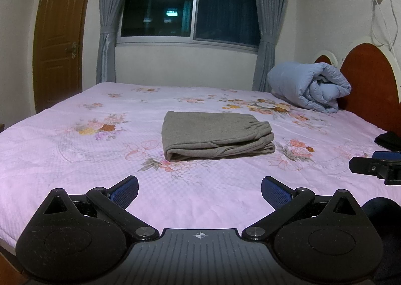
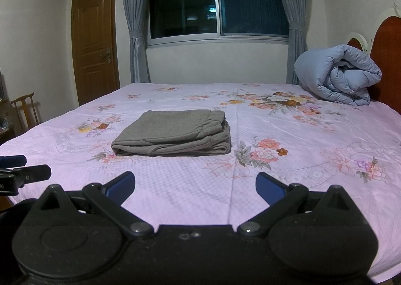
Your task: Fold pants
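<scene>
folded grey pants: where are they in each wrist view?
Left wrist: folded grey pants lie centre frame, on the pink floral bedsheet.
Right wrist: pants sit left of centre.
Shared landmark: rolled blue quilt by the headboard, far right.

Folded grey pants (image 1: 216, 136) lie on the bed (image 1: 75, 159) beyond the left gripper's (image 1: 199, 191) spread fingers (image 1: 125, 191).

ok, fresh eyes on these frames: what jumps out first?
The grey pants lie folded into a compact stack mid-bed, on the pink floral bedspread. A rolled blue quilt sits against the red headboard at the far right. Both the left hand-held gripper and the right hand-held gripper are open and empty, short of the pants.
</scene>
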`<act>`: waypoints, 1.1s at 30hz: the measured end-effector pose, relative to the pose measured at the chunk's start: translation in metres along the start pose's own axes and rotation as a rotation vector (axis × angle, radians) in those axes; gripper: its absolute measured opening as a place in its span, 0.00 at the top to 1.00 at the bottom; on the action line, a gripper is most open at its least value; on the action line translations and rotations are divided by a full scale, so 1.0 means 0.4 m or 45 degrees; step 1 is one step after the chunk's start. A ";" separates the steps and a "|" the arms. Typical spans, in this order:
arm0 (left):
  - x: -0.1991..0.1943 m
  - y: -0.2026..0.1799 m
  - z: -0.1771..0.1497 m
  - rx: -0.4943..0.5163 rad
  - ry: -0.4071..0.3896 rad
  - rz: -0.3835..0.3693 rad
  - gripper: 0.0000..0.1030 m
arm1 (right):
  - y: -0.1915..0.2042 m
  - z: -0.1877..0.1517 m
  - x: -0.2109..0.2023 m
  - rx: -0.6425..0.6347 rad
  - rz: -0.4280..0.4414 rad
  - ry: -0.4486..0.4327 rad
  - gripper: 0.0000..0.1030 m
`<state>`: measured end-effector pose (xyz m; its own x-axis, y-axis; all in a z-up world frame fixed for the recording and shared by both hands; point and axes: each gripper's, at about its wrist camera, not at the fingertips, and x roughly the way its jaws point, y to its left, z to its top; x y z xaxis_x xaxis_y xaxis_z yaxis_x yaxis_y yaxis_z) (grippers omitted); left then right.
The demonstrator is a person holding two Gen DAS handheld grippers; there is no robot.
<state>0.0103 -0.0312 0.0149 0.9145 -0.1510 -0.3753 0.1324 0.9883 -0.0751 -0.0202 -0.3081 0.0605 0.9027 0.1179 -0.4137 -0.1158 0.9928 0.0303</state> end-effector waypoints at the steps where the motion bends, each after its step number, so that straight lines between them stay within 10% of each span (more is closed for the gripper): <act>1: 0.000 0.000 0.001 0.001 0.000 0.001 0.00 | 0.000 0.000 0.000 -0.001 0.000 0.001 0.05; 33: 0.004 0.013 0.012 0.018 -0.045 -0.037 0.00 | 0.004 -0.004 0.000 -0.002 0.006 0.007 0.05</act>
<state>0.0143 -0.0261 0.0183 0.9231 -0.1791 -0.3404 0.1642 0.9838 -0.0725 -0.0211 -0.3065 0.0589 0.8998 0.1223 -0.4188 -0.1206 0.9922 0.0307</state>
